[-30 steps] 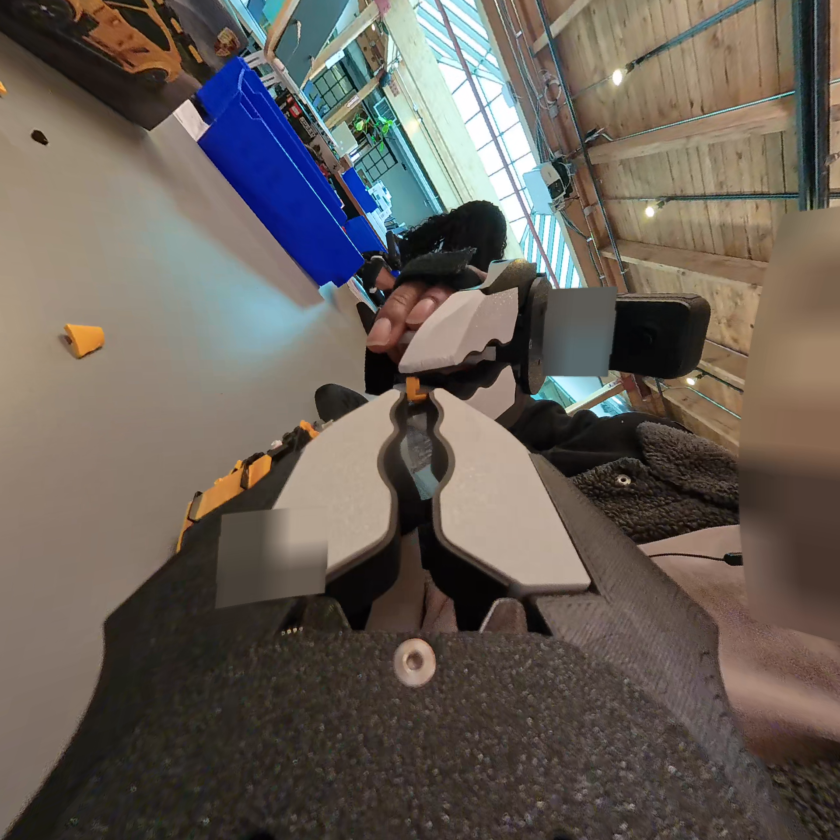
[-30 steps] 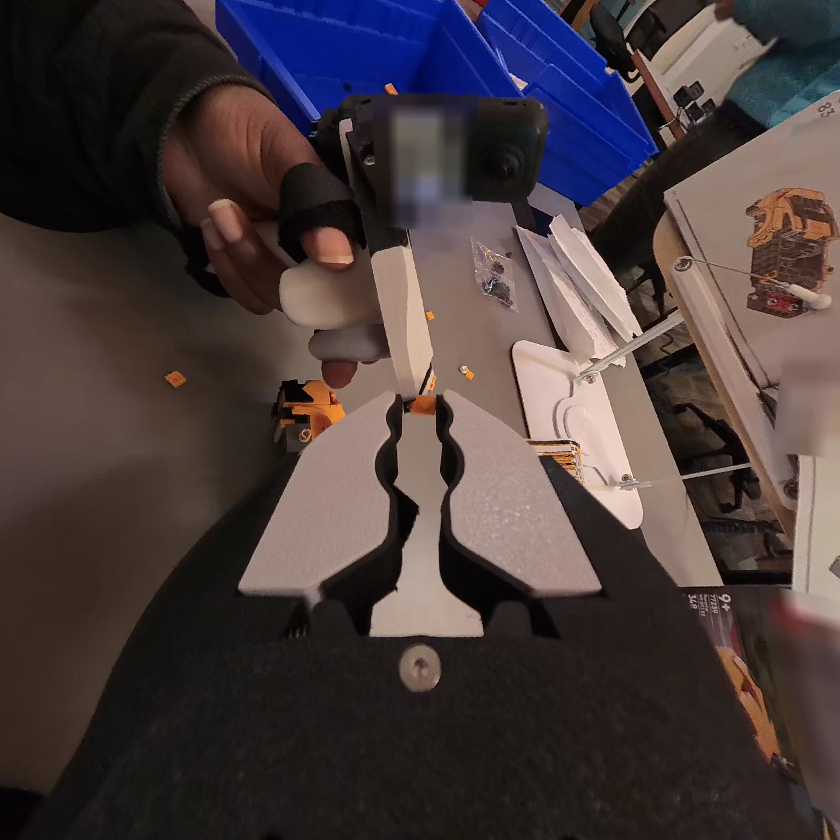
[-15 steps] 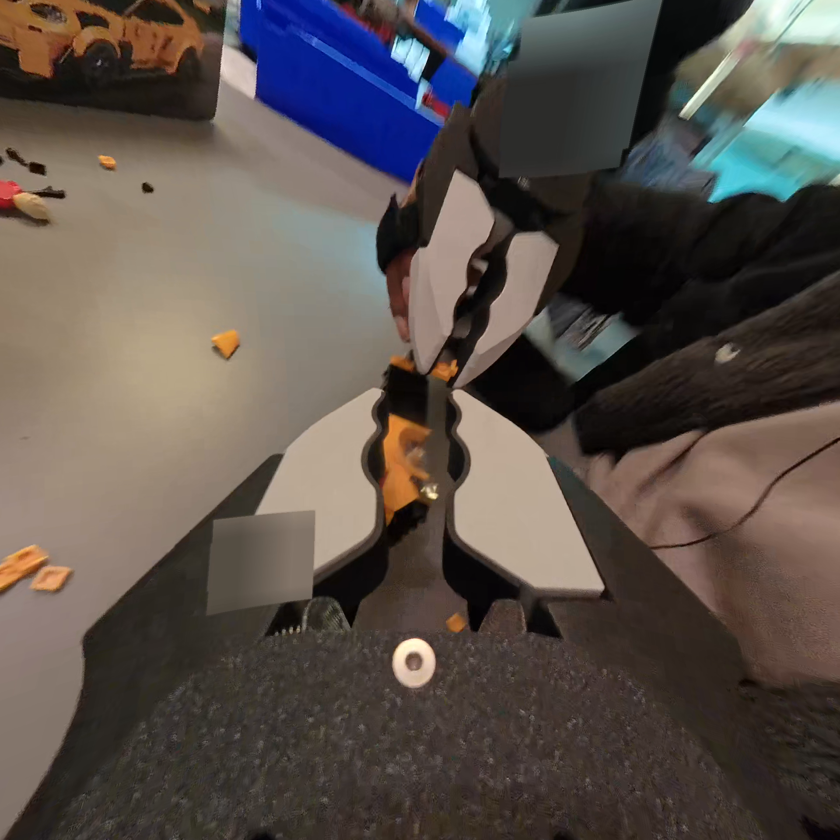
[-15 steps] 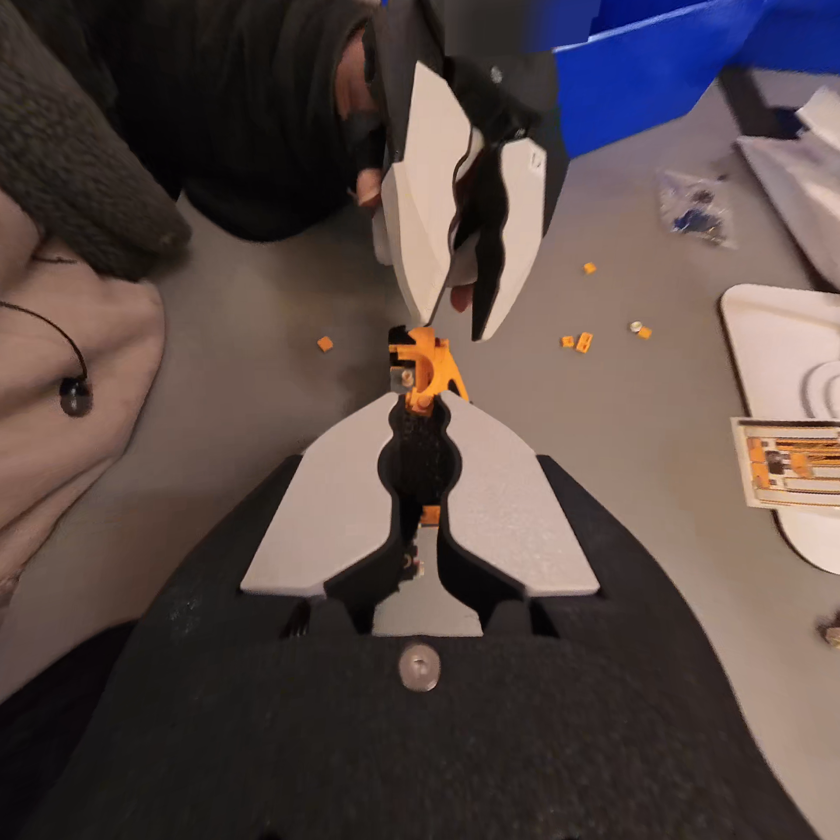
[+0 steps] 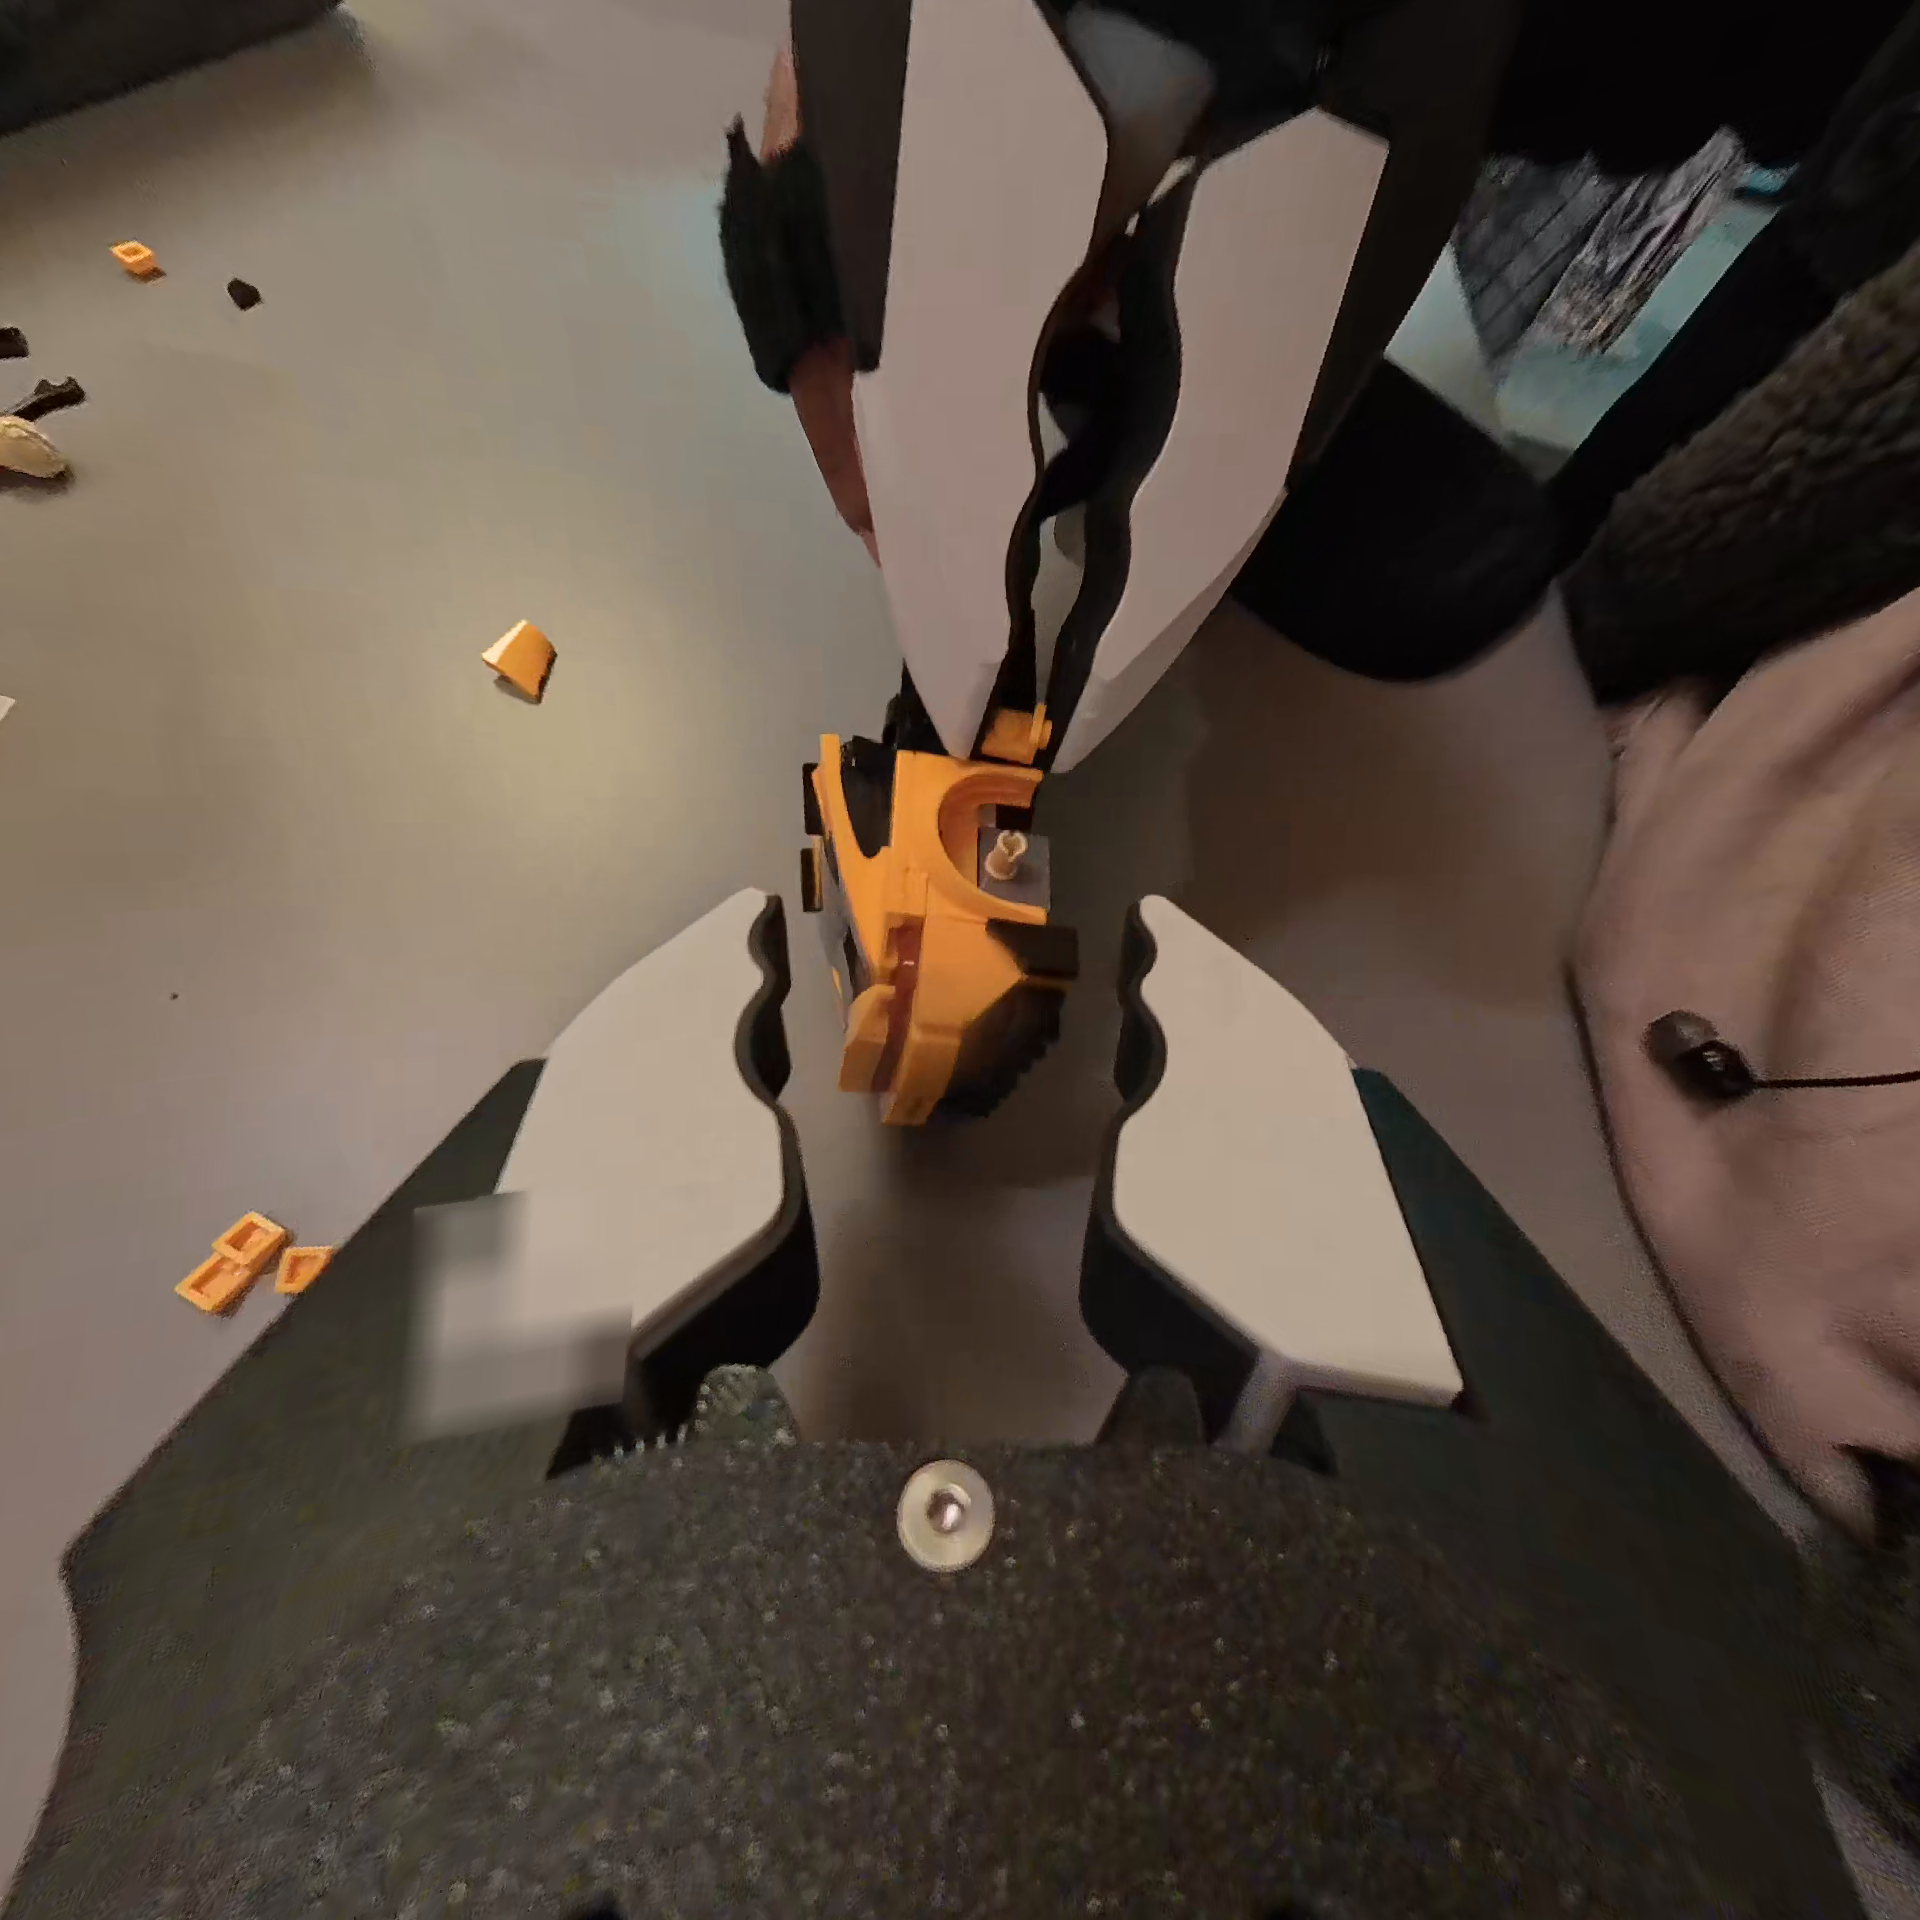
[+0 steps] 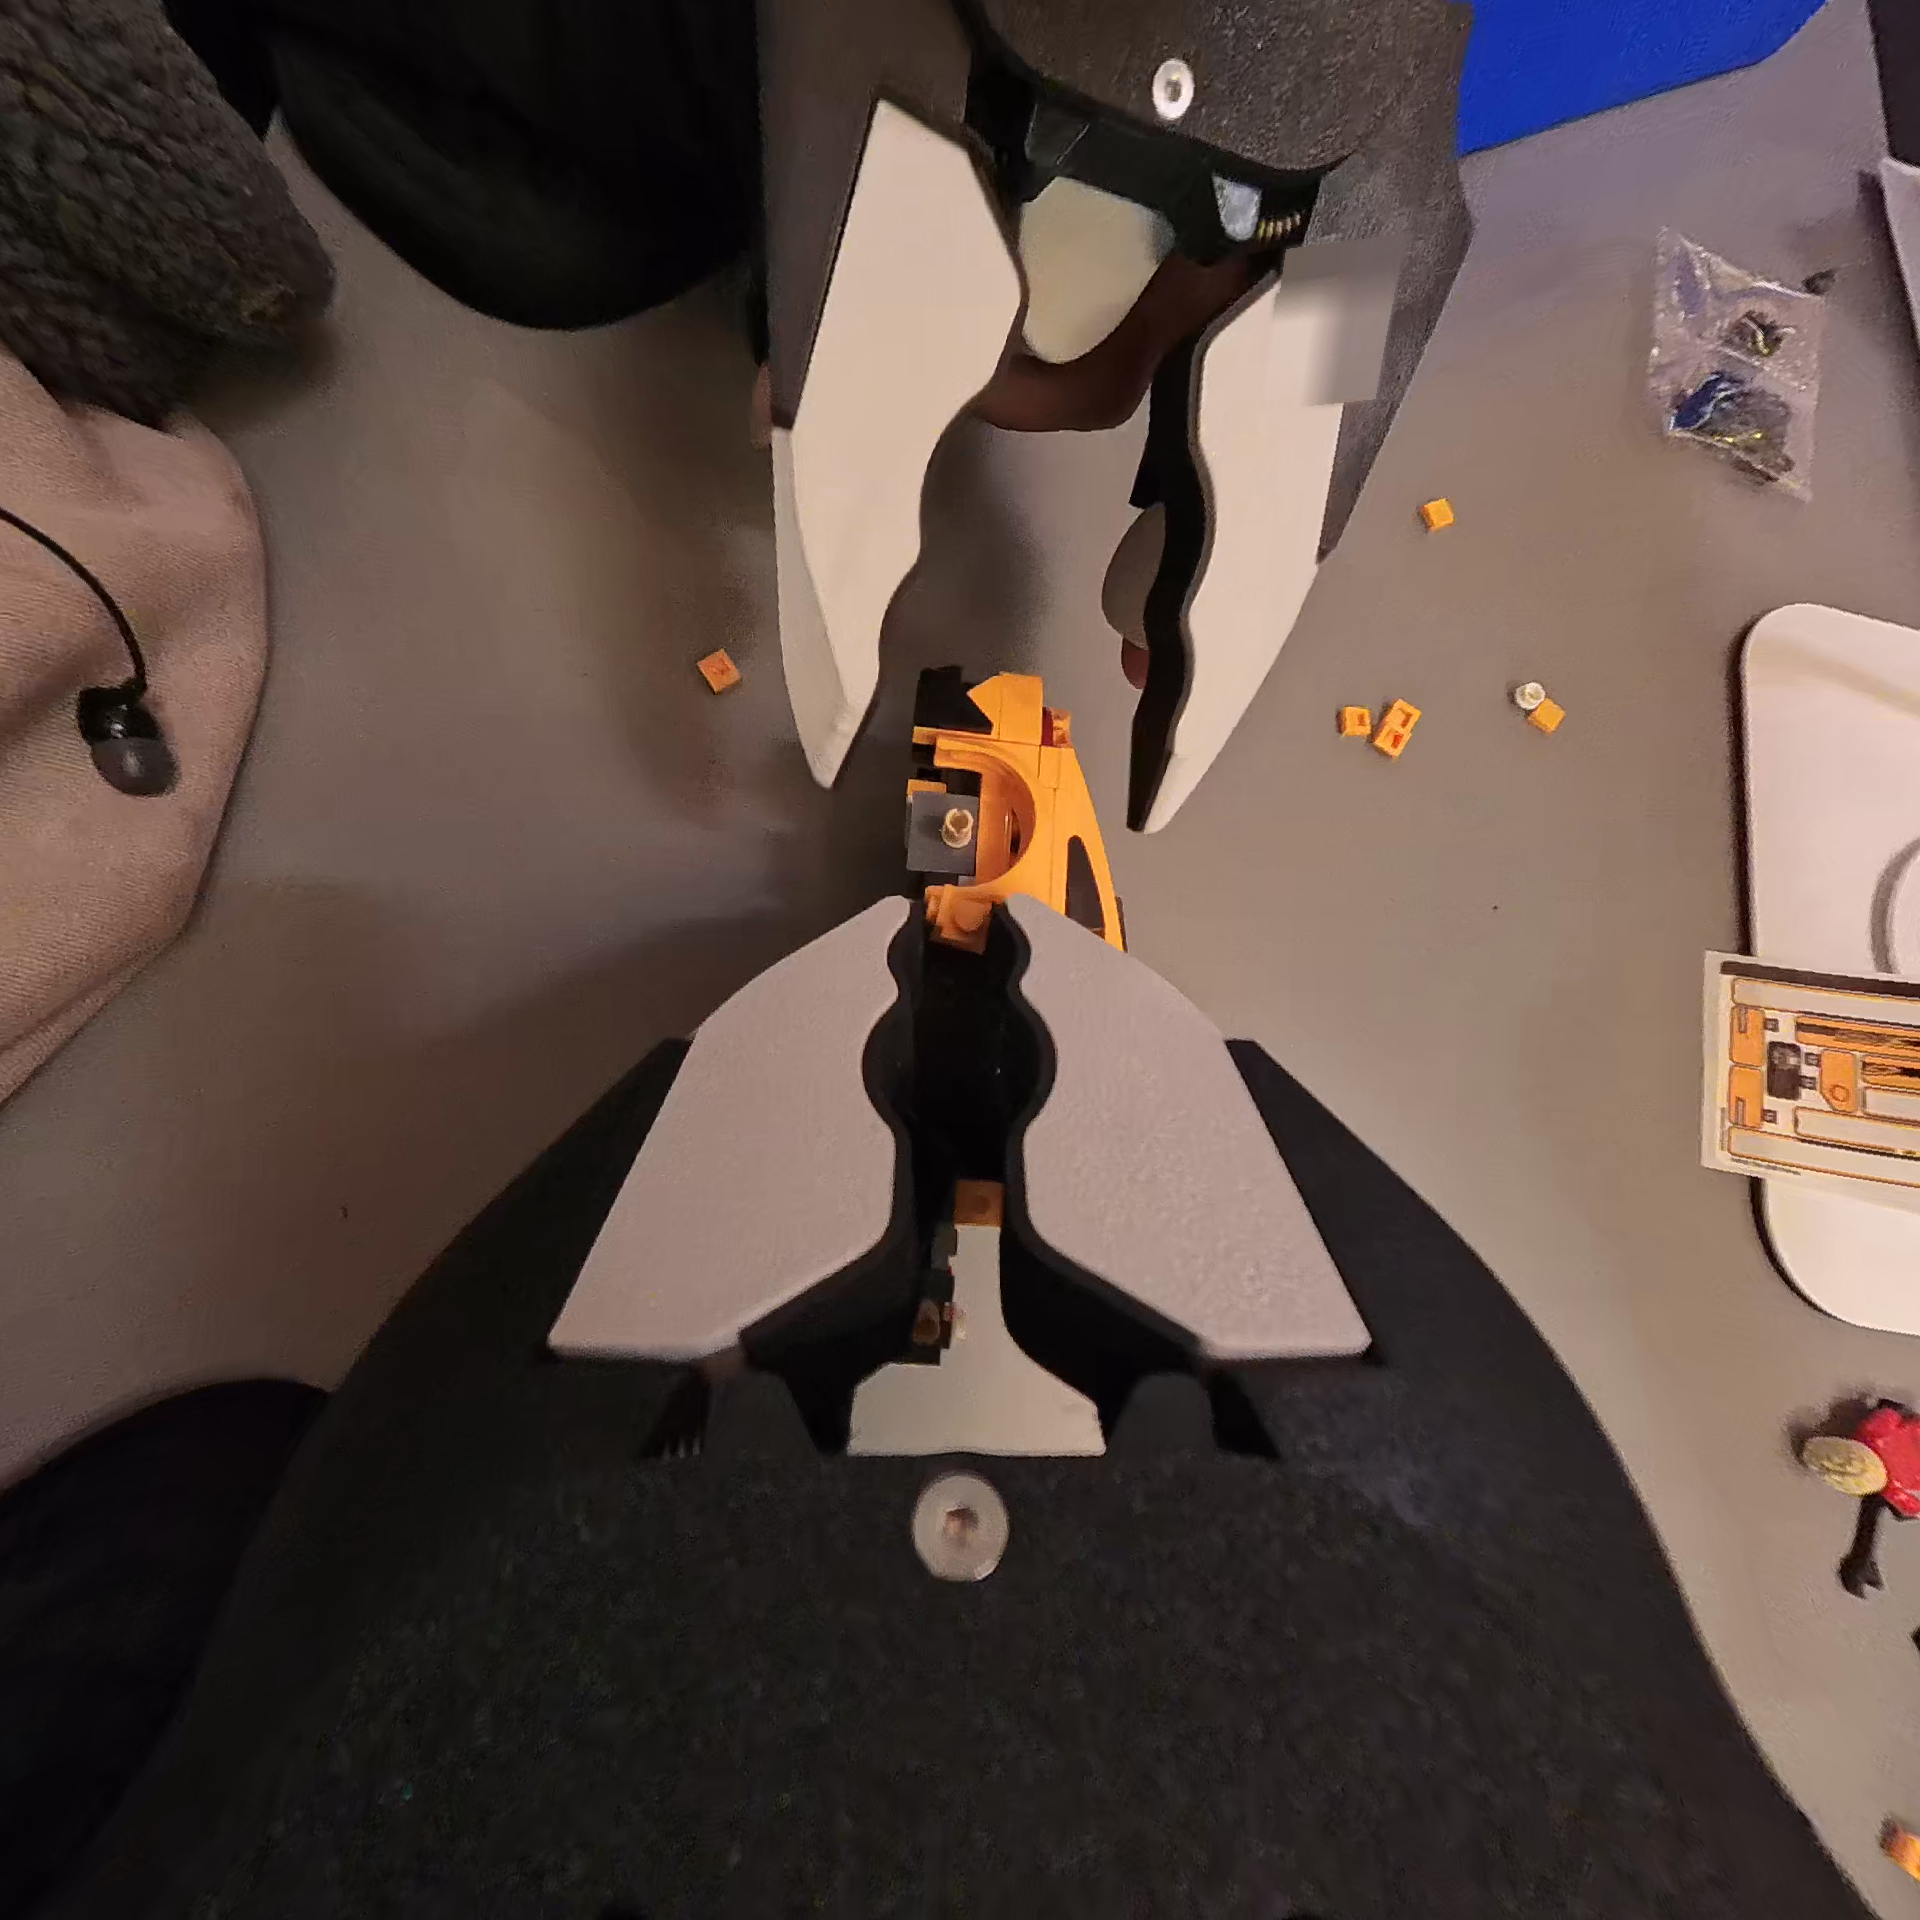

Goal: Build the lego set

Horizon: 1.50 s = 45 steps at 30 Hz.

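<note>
Left wrist view looks down past the left gripper [image 5: 951, 914], whose claw is released, its jaws spread wide to either side of an orange and black brick assembly [image 5: 925, 935] without touching it. At the far end of that assembly the right gripper [image 5: 1013, 727] is clenched on a small orange stud piece, pads pressing from both sides. This view alone shows the loose orange wedge [image 5: 520, 657] lying out on the grey worktop [image 5: 312, 831], a cluster of three small orange tiles [image 5: 244, 1262] nearer the left gripper's body, and dark bits by the worktop's left edge.

Right wrist view shows the same grasp from behind: the right gripper [image 6: 961, 914] nips the near end of the assembly [image 6: 1023, 821], and the left gripper [image 6: 982, 800] stands open beyond it, its fingertips clear on both sides. Only here appear the white tray [image 6: 1808, 727] with a sticker sheet [image 6: 1818, 1081] at the worktop's right edge, a clear bag of small parts [image 6: 1735, 364], scattered orange tiles [image 6: 1387, 722], a red piece [image 6: 1881, 1465] and a blue bin [image 6: 1621, 62] at the far edge.
</note>
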Tool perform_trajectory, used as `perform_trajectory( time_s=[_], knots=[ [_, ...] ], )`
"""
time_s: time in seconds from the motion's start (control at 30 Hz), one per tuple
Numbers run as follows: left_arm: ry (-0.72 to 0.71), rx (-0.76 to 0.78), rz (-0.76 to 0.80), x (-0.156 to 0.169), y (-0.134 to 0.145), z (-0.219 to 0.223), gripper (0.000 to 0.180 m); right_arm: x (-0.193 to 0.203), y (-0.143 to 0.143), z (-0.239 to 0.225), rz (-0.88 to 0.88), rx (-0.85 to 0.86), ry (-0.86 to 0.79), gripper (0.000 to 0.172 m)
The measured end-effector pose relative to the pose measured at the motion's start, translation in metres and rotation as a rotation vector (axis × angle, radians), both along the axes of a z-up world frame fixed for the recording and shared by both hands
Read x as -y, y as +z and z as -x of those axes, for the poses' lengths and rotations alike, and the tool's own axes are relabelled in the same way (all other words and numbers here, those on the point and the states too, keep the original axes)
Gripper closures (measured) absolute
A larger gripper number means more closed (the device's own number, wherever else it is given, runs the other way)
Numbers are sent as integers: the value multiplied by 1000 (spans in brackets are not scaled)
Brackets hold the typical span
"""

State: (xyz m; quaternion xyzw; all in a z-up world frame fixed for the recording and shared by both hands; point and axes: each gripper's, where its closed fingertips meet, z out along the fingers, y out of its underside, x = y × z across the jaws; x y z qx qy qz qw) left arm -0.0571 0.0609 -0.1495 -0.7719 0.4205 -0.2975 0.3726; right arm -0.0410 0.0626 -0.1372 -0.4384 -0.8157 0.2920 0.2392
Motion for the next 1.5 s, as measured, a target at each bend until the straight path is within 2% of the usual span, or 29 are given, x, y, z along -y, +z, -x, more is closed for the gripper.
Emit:
perform_trajectory(
  time_s=[0.13, 0.33, 1.03, 1.5],
  knots=[
    [-10, -67, -22, 0, -10, -1, 125, -2, -3, -1, -57, 30, 11, 160],
    [-8, -74, -34, -1, -11, -1, 134, -2, -3, 1, -92, 49, 22, 160],
    [-5, -67, -22, 0, -13, -1, 136, -1, 1, -2, -36, 68, 4, 156],
    [4, -85, -31, -1, -13, 0, 138, 3, 0, -2, -89, 161, -21, 168]
  ],
)
